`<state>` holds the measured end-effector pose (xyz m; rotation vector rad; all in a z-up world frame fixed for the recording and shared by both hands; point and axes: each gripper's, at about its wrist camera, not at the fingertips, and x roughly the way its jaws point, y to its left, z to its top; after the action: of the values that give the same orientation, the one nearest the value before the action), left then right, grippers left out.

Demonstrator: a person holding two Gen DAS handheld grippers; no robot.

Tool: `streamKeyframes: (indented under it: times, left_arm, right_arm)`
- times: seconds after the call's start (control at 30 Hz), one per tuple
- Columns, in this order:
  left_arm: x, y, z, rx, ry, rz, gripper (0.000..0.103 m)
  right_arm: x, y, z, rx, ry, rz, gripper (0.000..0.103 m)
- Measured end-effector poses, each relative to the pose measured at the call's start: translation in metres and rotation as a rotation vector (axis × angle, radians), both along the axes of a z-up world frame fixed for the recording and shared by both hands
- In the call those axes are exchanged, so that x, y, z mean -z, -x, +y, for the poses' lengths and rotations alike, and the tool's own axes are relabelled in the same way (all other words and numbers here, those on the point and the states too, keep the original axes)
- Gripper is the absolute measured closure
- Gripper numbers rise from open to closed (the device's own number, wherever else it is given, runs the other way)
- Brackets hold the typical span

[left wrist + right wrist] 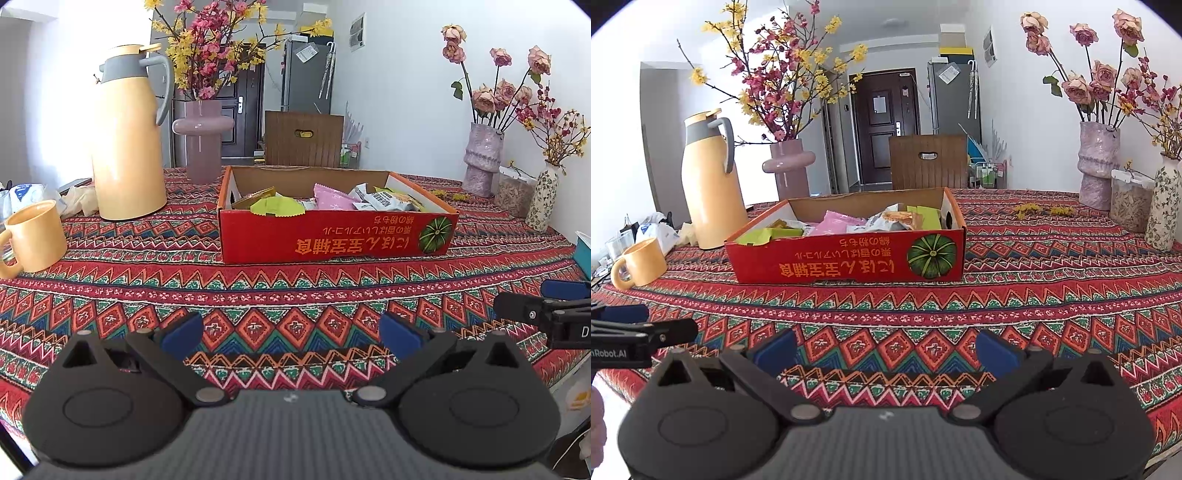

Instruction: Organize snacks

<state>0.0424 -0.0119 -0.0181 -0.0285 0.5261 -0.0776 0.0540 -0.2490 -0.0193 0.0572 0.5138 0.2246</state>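
Both grippers hover empty, jaws wide, over the patterned bench cloth, in front of the snack box.

The left gripper and right gripper face the red cardboard box of snack packets. Only the right wrist view shows the scattered yellow petals; only the left shows a teal box edge.

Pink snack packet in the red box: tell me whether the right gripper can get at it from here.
Probably yes. The right gripper is open and empty, only bare tablecloth lies before the red box, and the pink snack packet sits on top, uncovered.
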Motion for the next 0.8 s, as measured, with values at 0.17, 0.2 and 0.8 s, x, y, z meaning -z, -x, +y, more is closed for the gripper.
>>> streamKeyframes:
  times: [0.17, 0.2, 0.8]
  left_arm:
    - [-0.001, 0.004, 0.0002, 0.003, 0.007, -0.009, 0.0]
    - [-0.001, 0.0043, 0.0002, 0.004, 0.007, -0.009, 0.0]
    - [0.0001, 0.0076, -0.0008, 0.017, 0.011, -0.009, 0.0]
  right_arm:
    - [-0.0013, 0.0033, 0.002, -0.004, 0.004, -0.004, 0.0]
    - [-0.0013, 0.0029, 0.0016, -0.003, 0.003, -0.003, 0.0]
    - [0.0025, 0.0021, 0.0015, -0.006, 0.004, 0.009, 0.0]
